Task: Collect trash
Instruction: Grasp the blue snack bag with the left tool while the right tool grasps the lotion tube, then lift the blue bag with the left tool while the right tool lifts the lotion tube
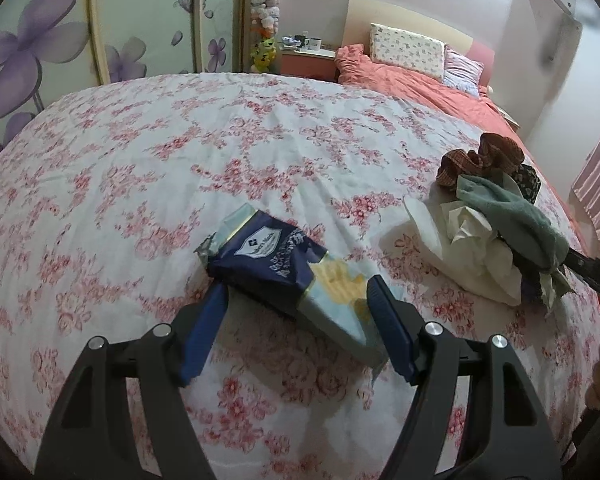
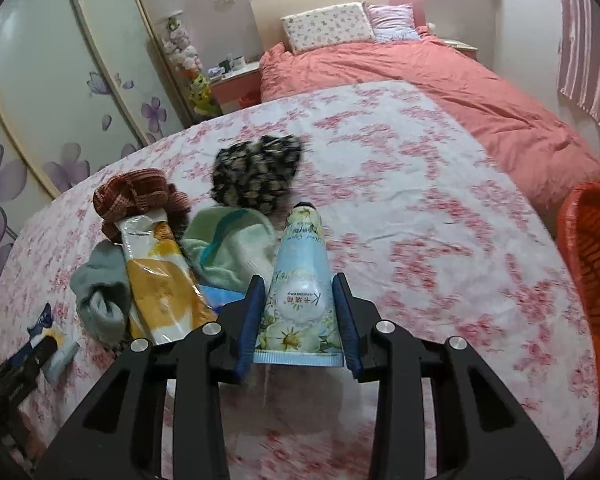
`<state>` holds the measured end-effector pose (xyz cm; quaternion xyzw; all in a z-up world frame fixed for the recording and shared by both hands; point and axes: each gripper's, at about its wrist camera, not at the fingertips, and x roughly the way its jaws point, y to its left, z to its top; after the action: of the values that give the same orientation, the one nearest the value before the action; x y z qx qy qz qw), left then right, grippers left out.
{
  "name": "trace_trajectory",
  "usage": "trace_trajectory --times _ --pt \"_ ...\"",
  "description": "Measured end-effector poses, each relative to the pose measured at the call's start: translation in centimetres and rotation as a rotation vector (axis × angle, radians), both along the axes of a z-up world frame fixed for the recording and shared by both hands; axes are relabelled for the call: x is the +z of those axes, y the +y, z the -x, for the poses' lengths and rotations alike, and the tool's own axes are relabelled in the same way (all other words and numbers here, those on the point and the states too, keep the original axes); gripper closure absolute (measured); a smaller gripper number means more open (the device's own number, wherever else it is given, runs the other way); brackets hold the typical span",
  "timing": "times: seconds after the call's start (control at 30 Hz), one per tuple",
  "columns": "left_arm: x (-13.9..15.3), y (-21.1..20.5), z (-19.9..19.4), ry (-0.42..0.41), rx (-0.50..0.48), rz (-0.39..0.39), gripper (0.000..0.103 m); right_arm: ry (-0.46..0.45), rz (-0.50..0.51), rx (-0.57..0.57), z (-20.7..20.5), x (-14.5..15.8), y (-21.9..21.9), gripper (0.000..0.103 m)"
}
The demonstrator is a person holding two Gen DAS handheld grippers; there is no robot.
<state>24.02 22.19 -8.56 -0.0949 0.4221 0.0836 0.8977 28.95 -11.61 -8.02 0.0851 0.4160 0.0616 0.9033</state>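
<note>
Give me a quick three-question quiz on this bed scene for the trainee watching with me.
1. True or false: the right claw grips a pale blue flowered tube.
2. What lies between the fingers of the left claw?
A. a green sock
B. a dark blue snack packet
C. a pillow
3. Fill in: at the right edge of the right wrist view, beside the bed, stands an orange ______.

Key
1. True; its fingers sit against both sides of the tube.
2. B; the left claw stands open around it.
3. basket
</note>
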Motion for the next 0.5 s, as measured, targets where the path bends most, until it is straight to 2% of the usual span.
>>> trace_trajectory --times 0.1,0.27,0.33,0.4,0.5 --pt "-0.2 -0.5 -0.9 0.002 -0.022 -0.005 0.032 0.000 0.020 -0.027 0.7 -0.2 -1.4 0.067" --pt "-0.1 -2.4 -1.9 -0.012 -0.084 -0.027 0.032 0.056 0.030 -0.052 1.1 -1.7 -3.6 0.067" --pt "0.2 -3.0 -1.8 -0.020 -0.097 -0.042 0.032 0.044 0.027 -0.058 1.1 -1.5 -3.9 0.066" --pt "0.4 -3.3 -1.5 -0.027 -0.100 -0.051 0.032 0.037 0.014 -0.067 0.8 -1.2 -4.0 0.060" --pt "0.8 -3.2 -0.8 -0.033 -0.097 -0.061 0.029 0.031 0.009 -0.082 0.1 -1.1 -4.2 0.060"
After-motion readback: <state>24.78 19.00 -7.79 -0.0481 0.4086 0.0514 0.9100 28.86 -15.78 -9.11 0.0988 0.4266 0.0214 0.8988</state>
